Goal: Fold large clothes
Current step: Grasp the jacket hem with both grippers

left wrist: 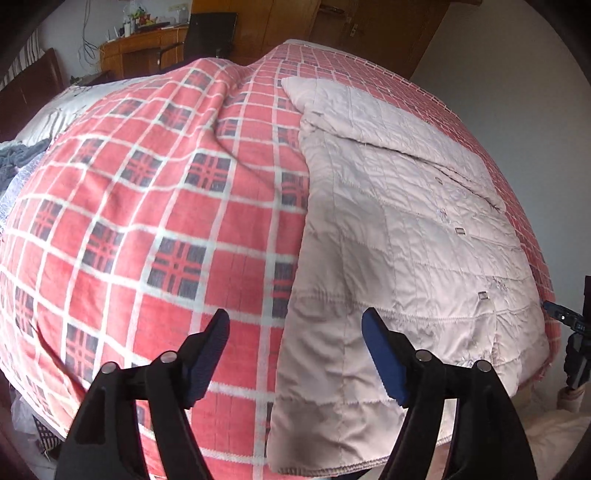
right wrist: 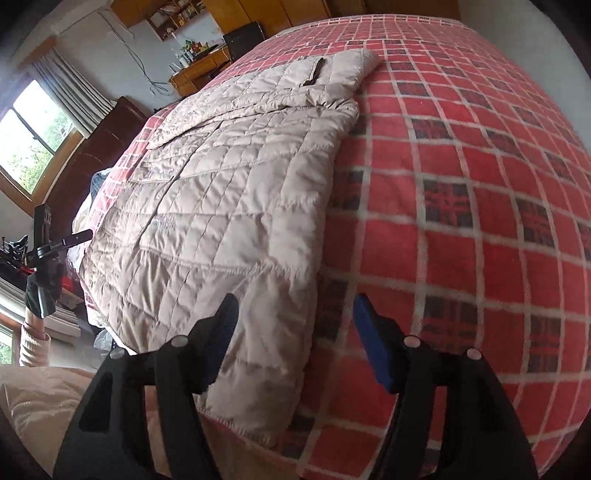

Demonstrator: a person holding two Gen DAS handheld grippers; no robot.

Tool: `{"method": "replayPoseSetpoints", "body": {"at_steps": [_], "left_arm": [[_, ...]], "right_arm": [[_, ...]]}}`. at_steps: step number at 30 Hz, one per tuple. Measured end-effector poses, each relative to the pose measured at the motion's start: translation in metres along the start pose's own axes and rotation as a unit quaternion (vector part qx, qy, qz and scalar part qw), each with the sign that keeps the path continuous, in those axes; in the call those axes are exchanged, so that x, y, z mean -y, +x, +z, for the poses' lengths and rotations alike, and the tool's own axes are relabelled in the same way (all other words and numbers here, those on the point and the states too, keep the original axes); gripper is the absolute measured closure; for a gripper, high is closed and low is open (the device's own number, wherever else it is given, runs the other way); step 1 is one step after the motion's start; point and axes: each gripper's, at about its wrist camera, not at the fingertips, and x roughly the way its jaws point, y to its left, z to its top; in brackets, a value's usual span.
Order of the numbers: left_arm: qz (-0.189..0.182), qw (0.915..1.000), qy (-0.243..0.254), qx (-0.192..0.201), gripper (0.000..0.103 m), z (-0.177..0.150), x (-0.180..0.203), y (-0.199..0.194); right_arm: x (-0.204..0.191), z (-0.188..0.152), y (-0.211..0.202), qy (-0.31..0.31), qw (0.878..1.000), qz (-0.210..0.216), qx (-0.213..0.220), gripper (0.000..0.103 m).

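Pale pink quilted jacket [left wrist: 399, 236], spread flat on a red plaid blanket [left wrist: 147, 206] over a bed, hem hanging just past the near edge of the mattress. Lying lengthwise, collar end far, a sleeve folded across the upper part. Long left edge straight against the plaid; wide bare blanket beyond it on the left wrist view, rumpled into a ridge farther back. On the right wrist view, jacket [right wrist: 221, 206] left of centre, its right edge running down to the near hem, broad flat blanket [right wrist: 461, 221] open on that side too.

Left gripper [left wrist: 295, 332] above the near hem, straddling the jacket's left edge, fingers [left wrist: 380, 354] spread wide, nothing between them, not touching cloth. Right gripper [right wrist: 293, 317] above the jacket's near right corner, likewise wide apart and empty, one pad over quilting, the other over plaid.

Far right of the left view: a slice of the other gripper, mostly cut off by the frame. Left edge of the right view: the left gripper seen from outside, small, held in a dark-gloved hand [right wrist: 38, 295] with a light sleeve [right wrist: 33, 343].

Beyond the bed: wooden desk [left wrist: 144, 48] with small, indistinct clutter, a dark chair [left wrist: 210, 33], wooden cabinets, a window [right wrist: 33, 140] with curtain. Small marks on the jacket front too blurred to identify. Floor below the near edge hidden.
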Motion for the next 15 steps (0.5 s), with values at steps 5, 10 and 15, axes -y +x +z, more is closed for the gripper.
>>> {"method": "replayPoseSetpoints", "body": {"at_steps": [5,10,15], "left_arm": [[-0.011,0.9997,-0.013,-0.017,0.028,-0.013,-0.008,0.009],[-0.02,0.9996,-0.006,-0.019,0.03,-0.02,-0.002,0.011],[-0.032,0.999,0.002,-0.03,0.066,-0.026,0.008,0.008]], "right_arm": [[-0.005,-0.019,0.003,0.013,1.0,0.003,-0.014,0.034],[-0.011,-0.038,0.015,0.014,0.999,-0.002,-0.031,0.036],[-0.017,-0.039,0.014,0.009,0.999,0.018,-0.03,0.074]]}}
